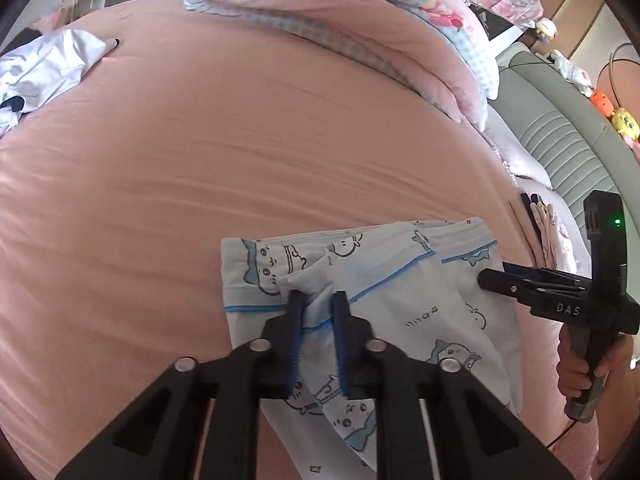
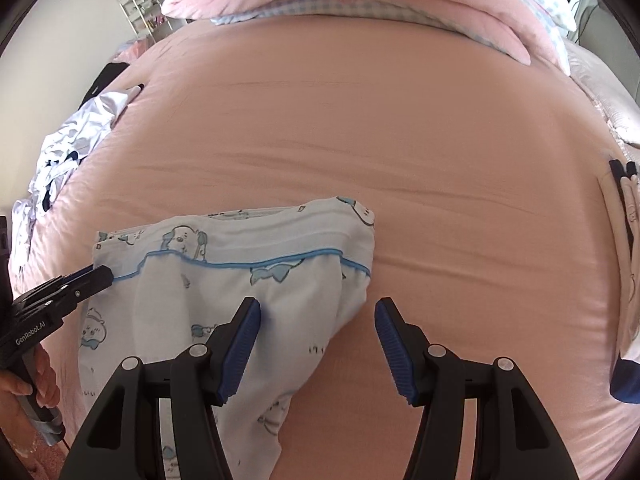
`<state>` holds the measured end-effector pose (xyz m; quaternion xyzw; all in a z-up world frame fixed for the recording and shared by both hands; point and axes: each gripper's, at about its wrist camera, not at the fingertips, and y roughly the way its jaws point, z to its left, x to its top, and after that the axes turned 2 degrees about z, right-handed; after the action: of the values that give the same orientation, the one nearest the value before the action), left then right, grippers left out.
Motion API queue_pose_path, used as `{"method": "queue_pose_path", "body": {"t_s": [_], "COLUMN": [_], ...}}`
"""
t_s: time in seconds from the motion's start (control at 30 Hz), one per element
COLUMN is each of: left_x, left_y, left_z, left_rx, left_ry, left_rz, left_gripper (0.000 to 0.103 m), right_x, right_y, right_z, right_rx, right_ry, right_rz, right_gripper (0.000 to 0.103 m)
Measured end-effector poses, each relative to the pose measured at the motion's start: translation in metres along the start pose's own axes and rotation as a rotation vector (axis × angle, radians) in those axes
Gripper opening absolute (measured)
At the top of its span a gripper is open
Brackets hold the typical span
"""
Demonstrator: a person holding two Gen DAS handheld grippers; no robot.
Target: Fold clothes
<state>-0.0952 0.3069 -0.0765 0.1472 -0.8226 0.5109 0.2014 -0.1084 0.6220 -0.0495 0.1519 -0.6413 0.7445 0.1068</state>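
A white garment (image 1: 400, 280) with blue piping and cartoon prints lies bunched on the pink bed sheet (image 1: 240, 160). My left gripper (image 1: 317, 300) is shut on a pinched fold of it near the blue-trimmed edge. In the right wrist view the same garment (image 2: 240, 240) spreads toward the lower left, and the left gripper (image 2: 102, 274) grips its left side. My right gripper (image 2: 318, 308) stands open, its left finger over the cloth and its right finger over bare sheet, holding nothing. It also shows at the garment's right edge (image 1: 486, 278), held by a hand.
A rolled pink and blue-check quilt (image 1: 360, 20) lies across the far end of the bed. A crumpled white garment pile (image 1: 40, 68) sits at the far left. Folded clothes (image 2: 628, 240) lie at the right edge. A grey padded headboard (image 1: 560, 140) with plush toys is beyond.
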Motion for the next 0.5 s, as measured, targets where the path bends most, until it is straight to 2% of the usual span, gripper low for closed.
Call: {"method": "queue_pose_path", "body": {"t_s": [0.1,0.23,0.37,0.4,0.43,0.5], "left_x": [0.001,0.015,0.026,0.027,0.029,0.035], "left_y": [-0.018,-0.037,0.009,0.015,0.018,0.012], "left_z": [-0.003,-0.006,0.014,0.018,0.02,0.021], "left_rx": [0.013,0.01,0.107,0.105,0.09,0.095], "left_ry": [0.021,0.06,0.085,0.096,0.108,0.131], "left_rz": [-0.054,-0.096,0.085,0.105,0.113,0.114], "left_gripper": [0.004,0.004,0.007,0.008,0.008,0.013], "right_x": [0.001,0.001,0.009,0.013,0.017,0.023], "right_y": [0.006,-0.005,0.008,0.018,0.027,0.023], "right_z": [-0.001,0.002,0.011,0.012,0.013,0.007], "right_rx": [0.006,0.033,-0.046,-0.073,-0.094,-0.085], "right_ry": [0.003,-0.028,-0.093,-0.102,-0.102,-0.07], "right_rz": [0.013,-0.028,-0.036,-0.022,-0.01,-0.033], "right_gripper": [0.059,0.059,0.059,0.059,0.066,0.066]}}
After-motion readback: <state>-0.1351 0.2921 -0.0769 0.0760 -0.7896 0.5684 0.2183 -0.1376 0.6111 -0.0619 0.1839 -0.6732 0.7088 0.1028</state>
